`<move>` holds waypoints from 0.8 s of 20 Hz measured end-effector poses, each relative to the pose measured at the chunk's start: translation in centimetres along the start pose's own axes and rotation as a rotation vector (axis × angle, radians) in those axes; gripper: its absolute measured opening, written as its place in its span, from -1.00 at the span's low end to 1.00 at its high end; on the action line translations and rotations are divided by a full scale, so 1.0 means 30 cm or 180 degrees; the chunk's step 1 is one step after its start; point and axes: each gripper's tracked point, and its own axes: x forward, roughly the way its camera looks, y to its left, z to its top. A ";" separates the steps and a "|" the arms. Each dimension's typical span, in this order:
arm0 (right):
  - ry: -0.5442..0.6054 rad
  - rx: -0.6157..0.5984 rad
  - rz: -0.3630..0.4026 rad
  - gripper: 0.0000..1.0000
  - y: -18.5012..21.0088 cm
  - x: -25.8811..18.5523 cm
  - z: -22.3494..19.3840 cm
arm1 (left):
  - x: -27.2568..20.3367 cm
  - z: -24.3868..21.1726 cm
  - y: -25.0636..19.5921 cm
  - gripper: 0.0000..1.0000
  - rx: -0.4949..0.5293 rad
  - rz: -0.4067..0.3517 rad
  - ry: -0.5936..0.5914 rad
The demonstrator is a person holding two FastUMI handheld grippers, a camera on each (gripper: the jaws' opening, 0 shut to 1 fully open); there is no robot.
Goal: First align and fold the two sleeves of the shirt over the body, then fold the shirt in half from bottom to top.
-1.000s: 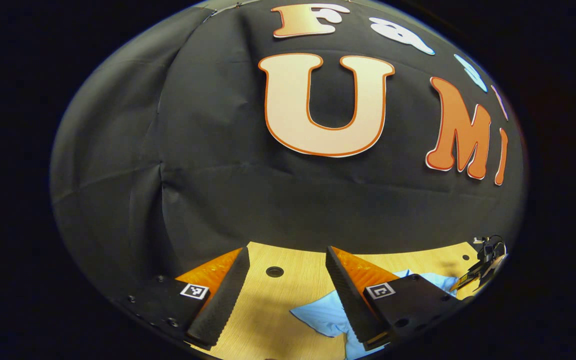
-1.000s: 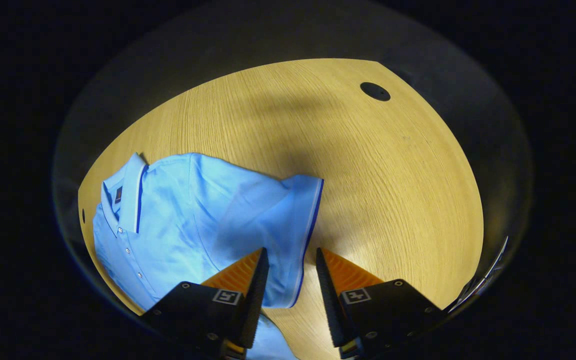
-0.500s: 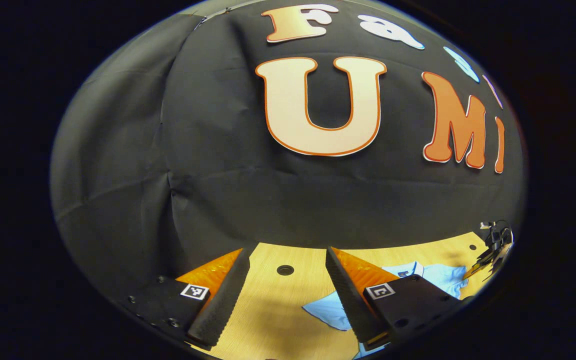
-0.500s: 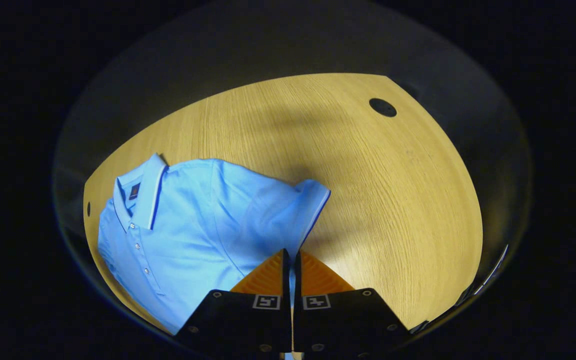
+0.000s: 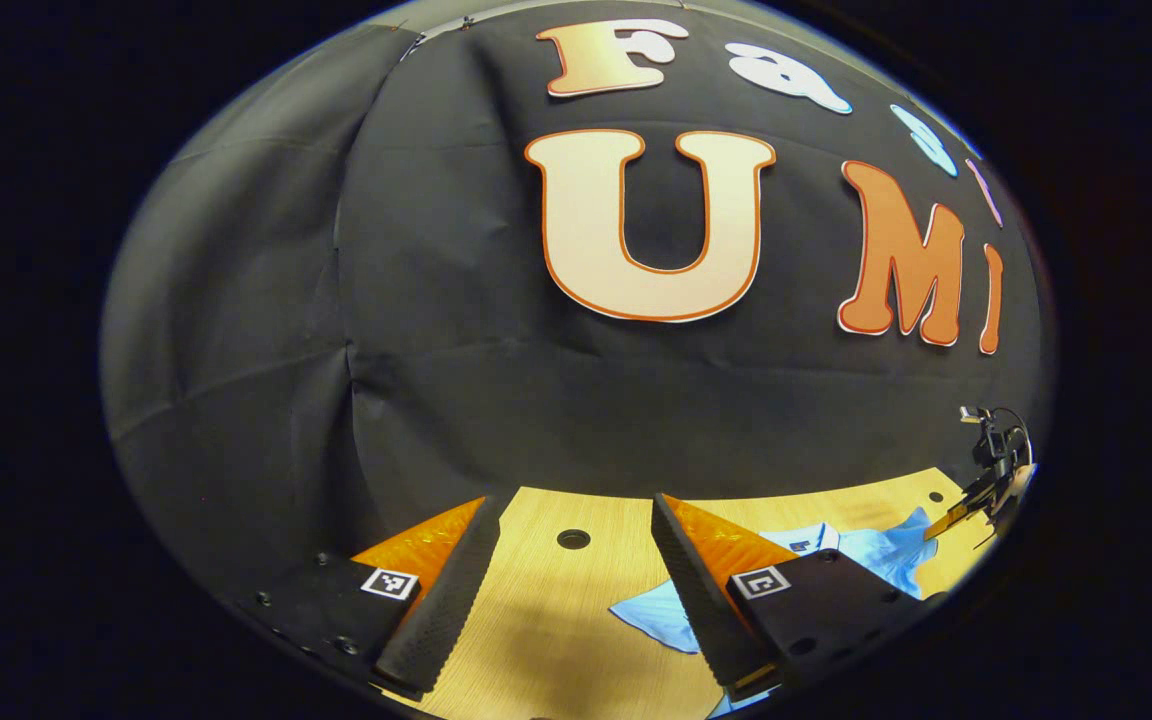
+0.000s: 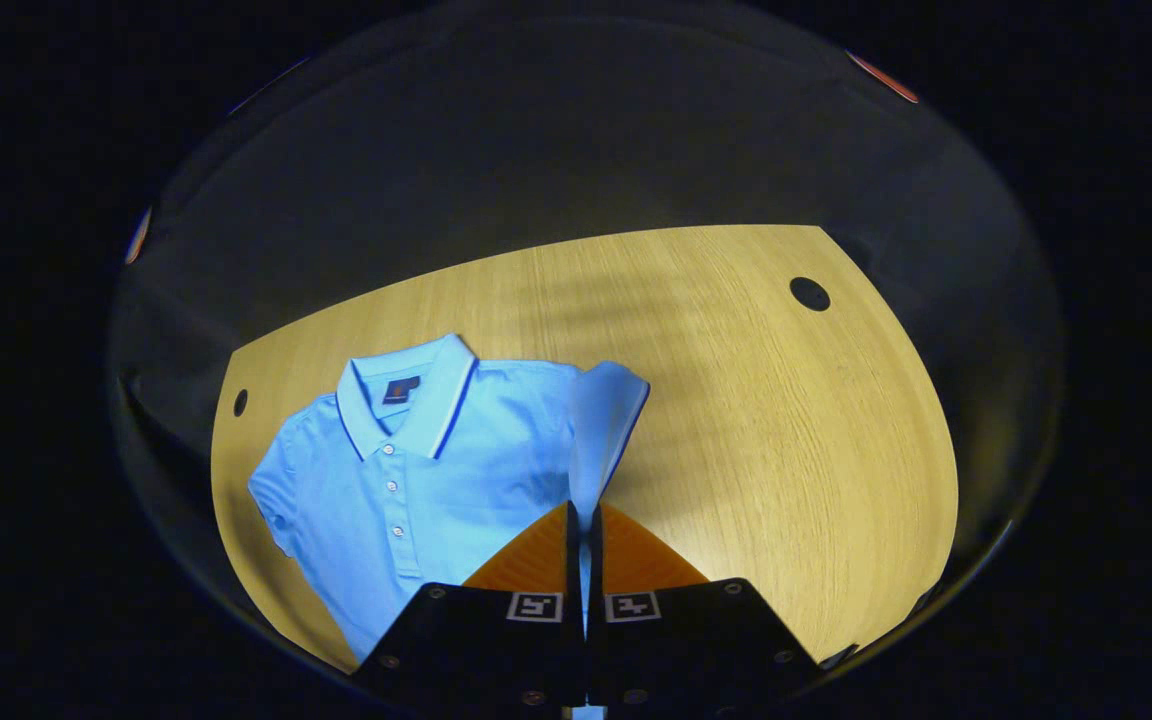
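Observation:
A light blue polo shirt (image 6: 416,470) lies face up on the wooden table (image 6: 756,420), collar toward the far edge. In the right gripper view my right gripper (image 6: 581,520) is shut on the shirt's sleeve (image 6: 601,420) and holds it lifted off the table, its dark-trimmed hem standing up. The left gripper (image 5: 576,590) hangs open over bare wood, with the shirt's other sleeve (image 5: 661,615) lying just right of it, partly hidden behind one finger. The right gripper (image 5: 981,490) also shows far off at the left gripper view's right edge, lifting blue cloth (image 5: 886,550).
Round cable holes sit in the tabletop (image 6: 809,293), (image 6: 240,402), (image 5: 573,539). The black cloth wall (image 5: 536,400) rises directly behind the table's far edge. Bare wood stretches to the right of the shirt in the right gripper view.
The right gripper closed on the sleeve's hem, then rose and pulled back, lifting the sleeve upright. The left gripper stayed open and drifted only slightly.

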 end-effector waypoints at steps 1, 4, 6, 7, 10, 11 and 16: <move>-0.0022 -0.0027 0.0051 -0.97 0.044 -0.013 -0.002 | 0.000 -0.004 0.009 0.96 -0.0008 0.0000 0.0004; -0.0038 -0.0139 0.0210 -0.98 0.184 -0.035 -0.019 | -0.006 -0.007 0.047 0.96 -0.0010 0.0003 0.0026; -0.0034 -0.0190 0.0329 -0.97 0.277 -0.043 -0.025 | -0.009 -0.013 0.070 0.96 -0.0016 0.0012 0.0034; -0.0032 -0.0232 0.0395 -0.97 0.322 -0.040 -0.034 | -0.010 -0.016 0.080 0.96 -0.0023 0.0013 0.0044; 0.0022 -0.0307 0.0549 -0.94 0.444 -0.018 -0.073 | -0.022 -0.028 0.107 0.96 -0.0023 0.0024 0.0085; 0.0068 -0.0332 0.0666 -0.94 0.498 -0.019 -0.099 | -0.023 -0.030 0.115 0.96 -0.0015 0.0028 0.0091; 0.0074 -0.0472 0.0886 0.14 0.616 -0.017 -0.154 | -0.030 -0.033 0.145 0.96 0.0022 0.0084 0.0129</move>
